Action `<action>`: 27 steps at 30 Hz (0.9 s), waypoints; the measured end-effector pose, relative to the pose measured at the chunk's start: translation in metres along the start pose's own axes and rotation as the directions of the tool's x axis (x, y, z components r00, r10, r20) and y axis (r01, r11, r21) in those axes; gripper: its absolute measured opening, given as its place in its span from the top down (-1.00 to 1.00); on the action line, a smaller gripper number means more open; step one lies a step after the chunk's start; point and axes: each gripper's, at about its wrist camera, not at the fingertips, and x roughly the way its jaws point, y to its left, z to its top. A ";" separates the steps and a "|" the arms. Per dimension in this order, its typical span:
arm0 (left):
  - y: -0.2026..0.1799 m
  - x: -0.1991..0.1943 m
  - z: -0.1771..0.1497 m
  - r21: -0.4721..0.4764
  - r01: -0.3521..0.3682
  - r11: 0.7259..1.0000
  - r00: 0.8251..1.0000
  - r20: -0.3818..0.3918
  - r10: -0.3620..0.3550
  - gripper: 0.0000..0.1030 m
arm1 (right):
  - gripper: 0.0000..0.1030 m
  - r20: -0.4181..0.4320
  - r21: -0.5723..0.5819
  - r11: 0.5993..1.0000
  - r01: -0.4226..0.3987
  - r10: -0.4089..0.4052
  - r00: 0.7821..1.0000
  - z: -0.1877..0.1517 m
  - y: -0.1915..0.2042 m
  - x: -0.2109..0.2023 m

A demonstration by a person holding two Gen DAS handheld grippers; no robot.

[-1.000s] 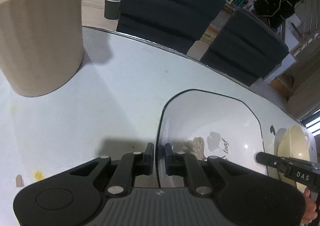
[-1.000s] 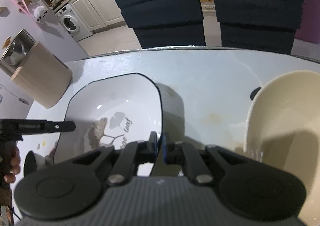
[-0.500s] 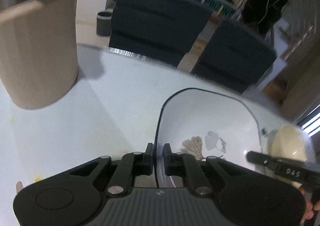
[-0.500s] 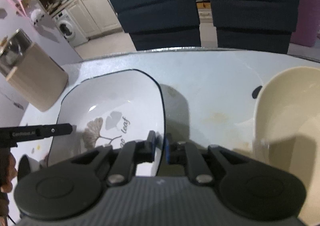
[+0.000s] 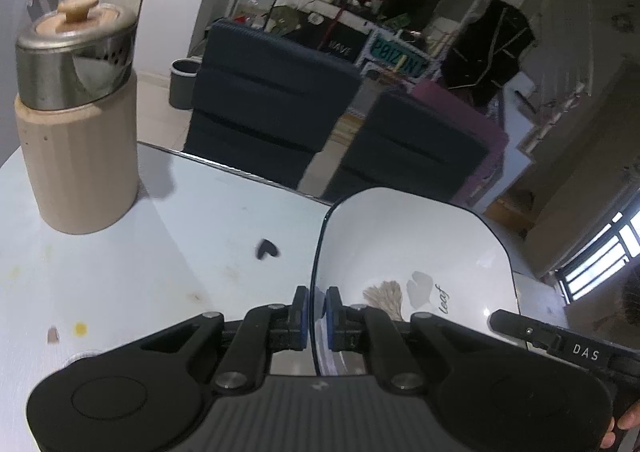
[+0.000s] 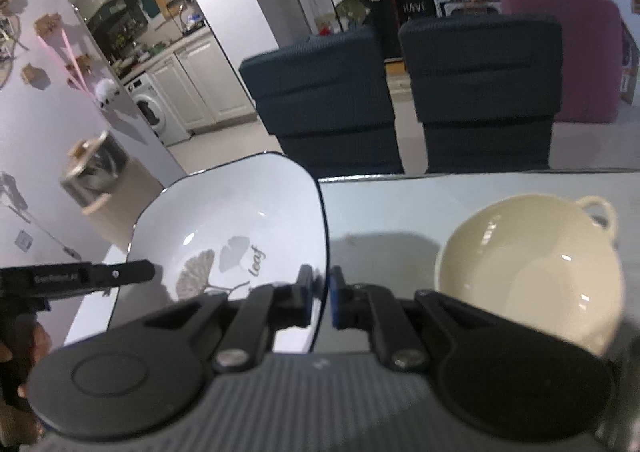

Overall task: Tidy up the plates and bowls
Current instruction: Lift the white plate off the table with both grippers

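In the left wrist view the white leaf plate [image 5: 412, 252] has come up off the counter [image 5: 160, 252]: a second ago it lay flat near the beige canister [image 5: 80, 155], and now its far rim stands against the dark chairs [image 5: 272, 107] with counter showing beneath. The left tool [image 5: 317, 318] is clamped narrow on the plate's left rim, pointing forward and down; the other tool's finger reaches in from the lower right

In the right wrist view the same lift shows: the plate, earlier low beside the cream bowl [image 6: 532, 272], now rides above the counter edge, tilted toward the camera. The right tool [image 6: 322, 302] pinches its right rim, jaws narrow, angled forward and down. The bowl sits on the counter just right of the plate, so I judge the pick-up is done and the carry to a stacking spot comes next
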 end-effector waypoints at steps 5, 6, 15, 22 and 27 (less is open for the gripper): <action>-0.023 -0.034 -0.030 0.011 0.022 1.000 1.000 0.011 -0.022 0.84 | 0.81 0.035 0.038 0.999 0.007 -0.008 0.999 -0.030 -0.004 -0.054; -0.026 -0.040 -0.037 0.015 0.028 1.000 1.000 0.010 -0.028 0.84 | 0.81 0.042 0.045 0.999 0.007 -0.009 0.999 -0.037 -0.007 -0.061; -0.036 -0.080 -0.113 0.041 0.042 0.998 0.998 -0.053 -0.039 0.84 | 0.81 0.037 0.113 0.993 0.035 -0.039 0.999 -0.107 -0.016 -0.116; -0.028 -0.090 -0.161 0.045 0.038 0.998 0.993 -0.112 -0.032 0.84 | 0.81 -0.023 0.162 0.984 0.073 -0.070 0.997 -0.151 -0.016 -0.127; -0.028 -0.090 -0.192 0.054 0.028 0.998 0.986 -0.165 -0.018 0.84 | 0.81 -0.080 0.198 0.975 0.103 -0.088 0.993 -0.183 -0.020 -0.137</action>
